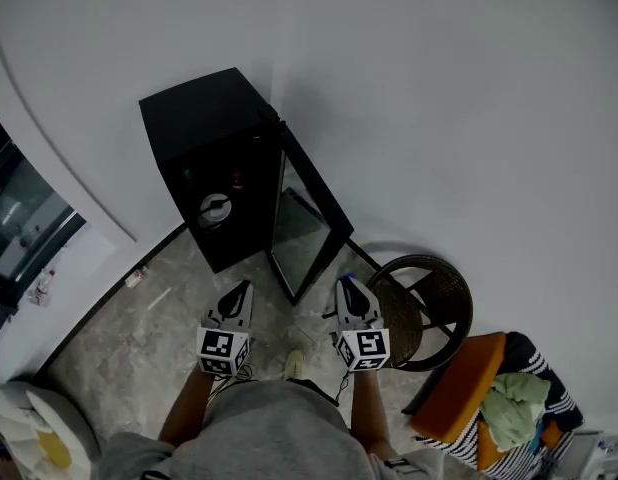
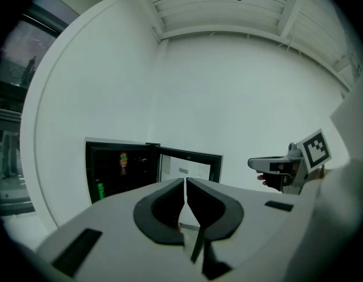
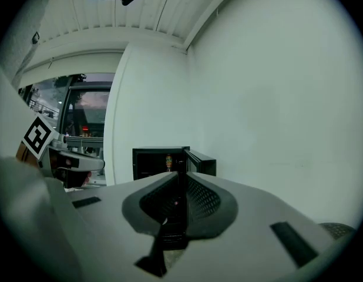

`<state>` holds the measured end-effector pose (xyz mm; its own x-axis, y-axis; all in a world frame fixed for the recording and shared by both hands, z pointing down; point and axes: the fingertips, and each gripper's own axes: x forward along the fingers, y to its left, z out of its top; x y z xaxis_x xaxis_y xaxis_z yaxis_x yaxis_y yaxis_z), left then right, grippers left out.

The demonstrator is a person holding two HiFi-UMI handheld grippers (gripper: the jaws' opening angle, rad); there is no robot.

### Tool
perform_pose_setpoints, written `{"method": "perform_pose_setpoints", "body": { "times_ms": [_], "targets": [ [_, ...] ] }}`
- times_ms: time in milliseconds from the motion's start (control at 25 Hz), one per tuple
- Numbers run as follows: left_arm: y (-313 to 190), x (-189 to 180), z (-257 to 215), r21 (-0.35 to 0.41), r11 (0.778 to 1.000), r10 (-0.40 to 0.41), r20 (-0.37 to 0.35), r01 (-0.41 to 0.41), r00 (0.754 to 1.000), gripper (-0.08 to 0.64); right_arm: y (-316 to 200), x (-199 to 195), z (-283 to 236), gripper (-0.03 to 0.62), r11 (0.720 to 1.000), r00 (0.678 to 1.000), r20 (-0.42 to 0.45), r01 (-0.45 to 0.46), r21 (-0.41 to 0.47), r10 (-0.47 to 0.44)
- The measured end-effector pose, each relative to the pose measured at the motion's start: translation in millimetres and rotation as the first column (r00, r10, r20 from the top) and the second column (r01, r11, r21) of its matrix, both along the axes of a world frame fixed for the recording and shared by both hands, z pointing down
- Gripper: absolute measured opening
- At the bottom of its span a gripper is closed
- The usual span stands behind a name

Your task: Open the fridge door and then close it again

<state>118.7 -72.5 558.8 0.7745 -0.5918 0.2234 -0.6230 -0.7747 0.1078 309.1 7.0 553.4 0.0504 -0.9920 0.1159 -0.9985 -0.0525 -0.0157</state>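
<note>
- L tool (image 1: 241, 290) & R tool (image 1: 347, 286): both jaws closed, nothing betw. them. Held side by side, roughly level, aimed fwd at the fridge, forearms out ahead of the torso.
- Door (image 1: 314, 203): stands wide open to the right, free edge near the R tool. Prob. light, stiff and glass-fronted, easy on its hinge. Push the outer frame edge, not the pane.
- Fridge (image 1: 204, 148): small black box on the floor, against the wall.

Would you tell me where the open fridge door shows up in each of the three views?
Head view: the fridge door stands open at centre, right of the black cabinet.
Left gripper view: the door is near the centre, glass facing the camera.
Right gripper view: centre, nearly edge-on.
Shared landmark: the black cabinet, left of the door everywhere.
</note>
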Motion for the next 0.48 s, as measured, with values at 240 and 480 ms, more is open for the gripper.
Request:
{"method": "perform_pose_setpoints", "body": {
  "times_ms": [240, 480],
  "targets": [
    [-5, 9, 0, -0.011, 0.997, -0.078, -0.007, 0.078, 0.997, 0.015, -20, 19, 8, 0.210, 0.993, 0.992, 0.030, 0.119, 0.001, -0.119],
    [-3, 13, 2, -0.009, 0.989, -0.147, 0.002, 0.147, 0.989, 0.015, -43, 29, 19, 0.303, 0.974, 0.974, 0.010, 0.227, -0.017, -0.227]
  ]
}}
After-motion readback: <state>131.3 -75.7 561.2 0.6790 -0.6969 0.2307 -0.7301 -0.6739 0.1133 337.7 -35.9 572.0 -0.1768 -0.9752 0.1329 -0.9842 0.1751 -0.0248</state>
